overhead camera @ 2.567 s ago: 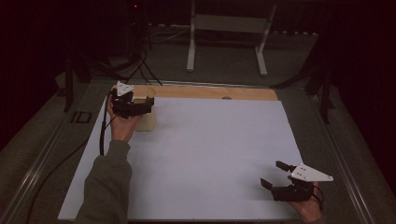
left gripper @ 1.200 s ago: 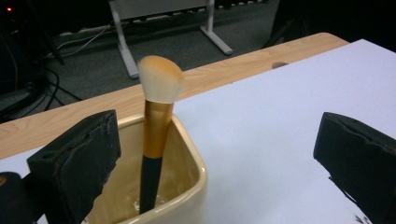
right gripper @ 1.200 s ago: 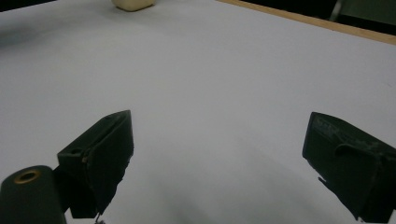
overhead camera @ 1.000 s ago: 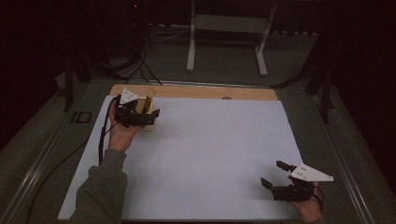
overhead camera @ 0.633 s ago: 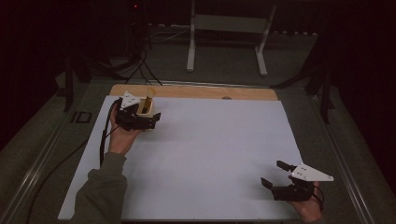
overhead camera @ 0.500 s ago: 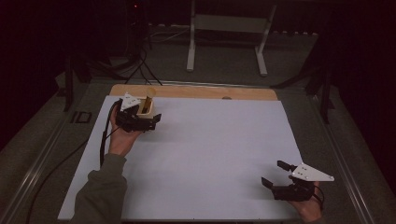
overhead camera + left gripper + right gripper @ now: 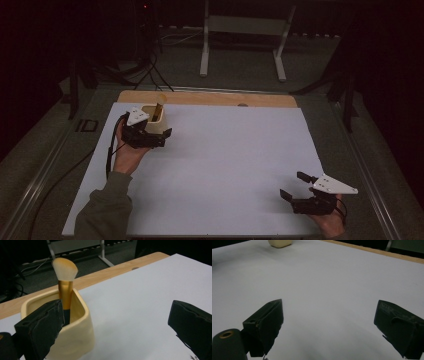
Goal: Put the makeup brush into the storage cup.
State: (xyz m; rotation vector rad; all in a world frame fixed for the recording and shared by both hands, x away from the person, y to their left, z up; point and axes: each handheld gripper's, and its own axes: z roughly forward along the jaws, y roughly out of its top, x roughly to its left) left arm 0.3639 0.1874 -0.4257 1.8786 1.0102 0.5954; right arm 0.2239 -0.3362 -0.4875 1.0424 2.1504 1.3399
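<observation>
Dim room, grey floor (image 7: 240, 80), white metal stand (image 7: 245, 30).

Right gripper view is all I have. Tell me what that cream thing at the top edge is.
Observer: A cream holder, open at the top, standing on the white sheet.
Operator: Say what is in it.
Observer: A makeup brush with a gold handle stands in it, pale bristles up.
Operator: Report the left gripper.
Observer: The left gripper is open; one jaw is close against the holder's outer wall, the other is well clear over the sheet.
</observation>
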